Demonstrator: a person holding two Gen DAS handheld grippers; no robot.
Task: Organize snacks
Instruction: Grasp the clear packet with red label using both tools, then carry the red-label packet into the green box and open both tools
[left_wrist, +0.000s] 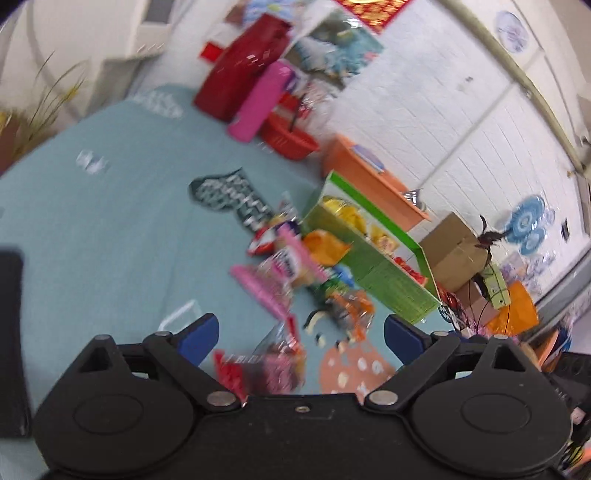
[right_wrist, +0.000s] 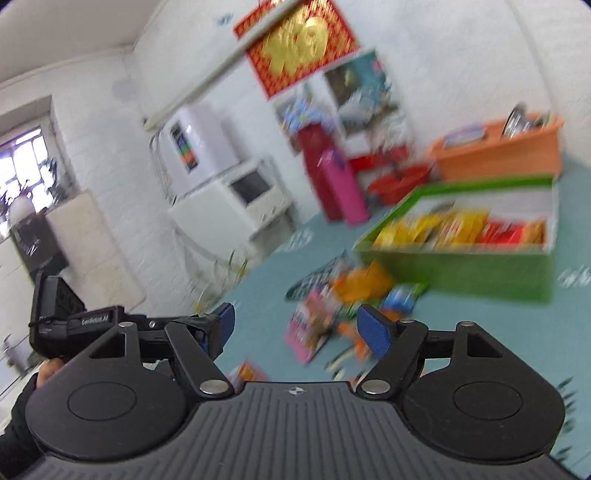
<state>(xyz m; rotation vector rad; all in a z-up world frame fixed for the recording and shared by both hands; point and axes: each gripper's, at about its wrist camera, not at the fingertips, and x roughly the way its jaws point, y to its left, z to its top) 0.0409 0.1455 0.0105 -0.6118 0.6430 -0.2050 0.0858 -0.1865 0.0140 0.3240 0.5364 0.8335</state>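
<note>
Hovering spread and empty, the left hand-held gripper (left_wrist: 301, 334) sat nearer the loose snack packets (left_wrist: 295, 266) ahead on the tabletop (left_wrist: 92, 229), beside the green box (left_wrist: 373, 273); the right hand-held gripper (right_wrist: 301, 326) was likewise spread.

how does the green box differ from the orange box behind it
The green box stands out on the teal cloth, next to the loose snack packets; the orange box sits farther back by the wall. The green box is filled with yellow and red packets; the orange box shows a metal dish. Both are open-topped.
</note>
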